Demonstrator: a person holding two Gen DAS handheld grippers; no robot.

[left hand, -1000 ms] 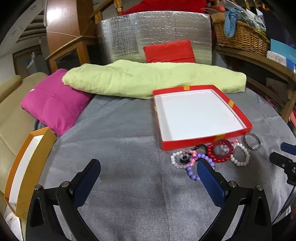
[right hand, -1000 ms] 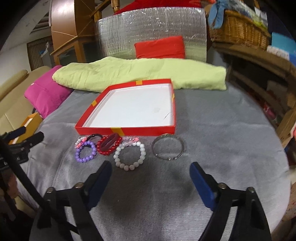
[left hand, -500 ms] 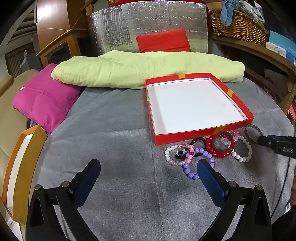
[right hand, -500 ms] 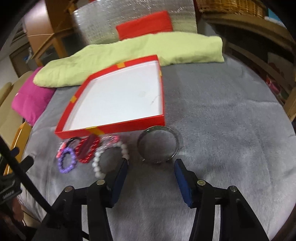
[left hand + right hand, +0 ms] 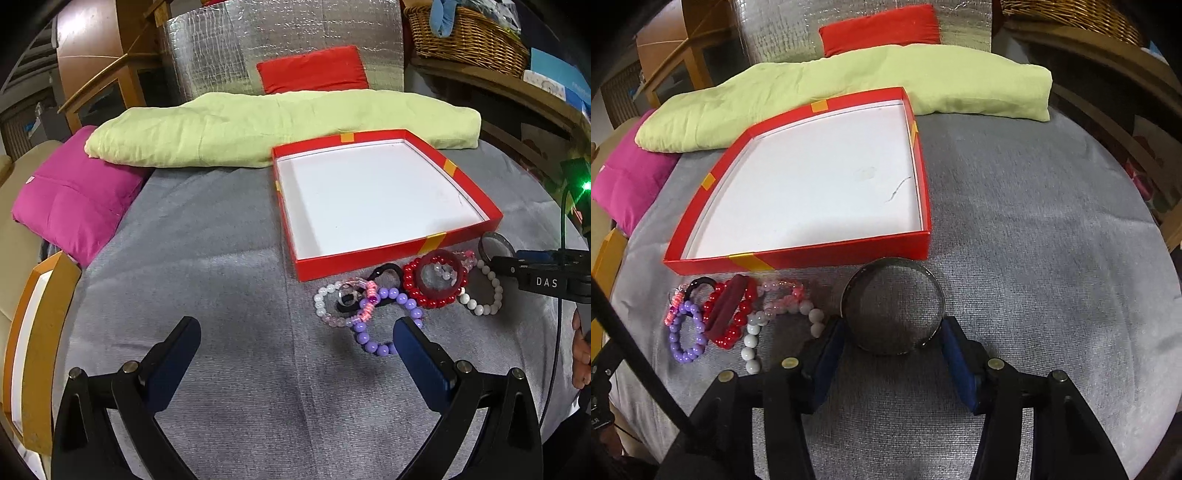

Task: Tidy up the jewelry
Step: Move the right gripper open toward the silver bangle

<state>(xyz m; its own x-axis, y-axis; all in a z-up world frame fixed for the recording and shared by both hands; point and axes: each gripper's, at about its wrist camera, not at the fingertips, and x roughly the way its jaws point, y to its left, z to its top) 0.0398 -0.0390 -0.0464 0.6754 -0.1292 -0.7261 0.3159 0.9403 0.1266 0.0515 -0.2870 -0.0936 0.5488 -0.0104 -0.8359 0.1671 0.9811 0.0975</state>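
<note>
Since a second ago the right tongs have come down and narrowed around the thin silver metal bangle, so the first pick-up looks about to start. Their blue pads bracket the bangle at its 9 and 3 o'clock sides, close to the rim (contact cannot be told), not yet clamped.

The bangle lies flat on the grey-covered counter, just at 6 o'clock of the shallow red cardboard box with white floor, which holds nothing.

The left tongs hang spread wide, with the purple bead bracelet at 1 o'clock, near their right finger.
</note>
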